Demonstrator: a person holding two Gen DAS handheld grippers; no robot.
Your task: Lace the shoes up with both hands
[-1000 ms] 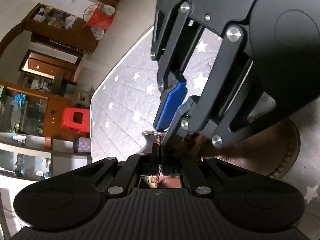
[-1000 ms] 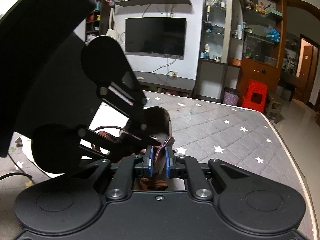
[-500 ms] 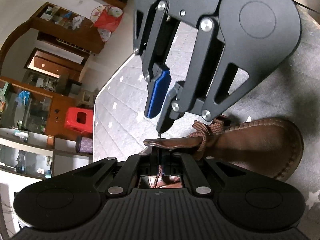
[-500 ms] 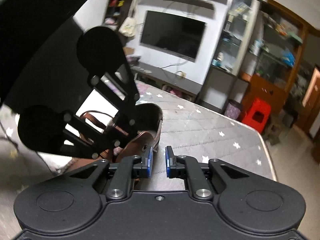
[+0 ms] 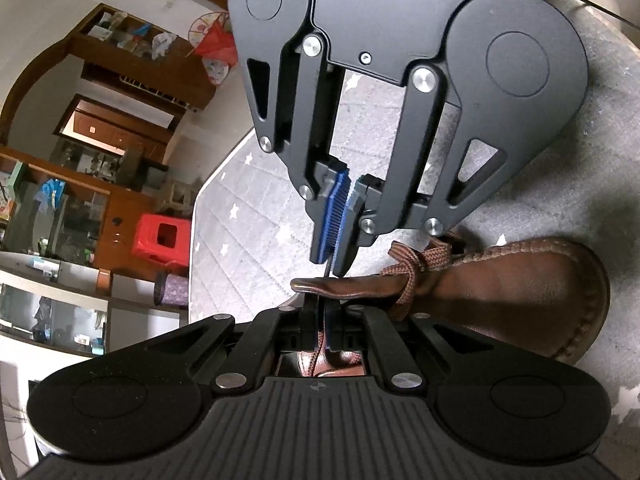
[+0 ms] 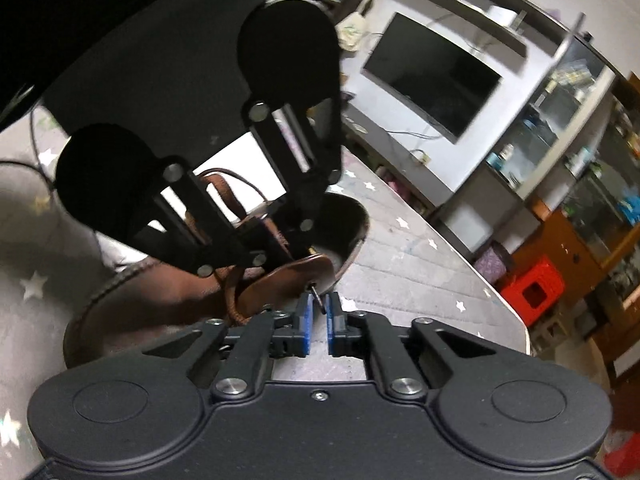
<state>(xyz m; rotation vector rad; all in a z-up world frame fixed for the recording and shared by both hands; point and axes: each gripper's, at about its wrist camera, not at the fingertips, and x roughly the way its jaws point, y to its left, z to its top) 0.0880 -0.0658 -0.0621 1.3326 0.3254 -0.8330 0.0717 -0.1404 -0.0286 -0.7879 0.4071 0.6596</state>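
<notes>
A brown leather shoe [image 5: 520, 280] lies on a grey star-patterned mattress [image 5: 248, 216]; it also shows in the right wrist view [image 6: 168, 292]. Its brown woven lace [image 5: 408, 276] crosses the upper. My left gripper [image 5: 318, 328] is shut on the lace just under the eyelet flap [image 5: 340, 286]. My right gripper [image 5: 334, 258] comes down from above, jaws slightly apart around the dark lace tip poking through the flap. In the right wrist view the right gripper [image 6: 317, 314] is open with the lace tip [image 6: 316, 294] between its blue pads. The left gripper [image 6: 256, 248] is dark against the light.
The mattress edge [image 6: 500, 300] runs to the right. Beyond it stand a red plastic stool [image 6: 532, 292], wooden cabinets [image 6: 580, 232] and a wall television [image 6: 432, 80]. A cable [image 6: 36, 160] lies at the left.
My right gripper has swung round over the shoe and lowered its fingertips onto the lace tip at the eyelet flap. My left gripper has kept its hold on the lace.
</notes>
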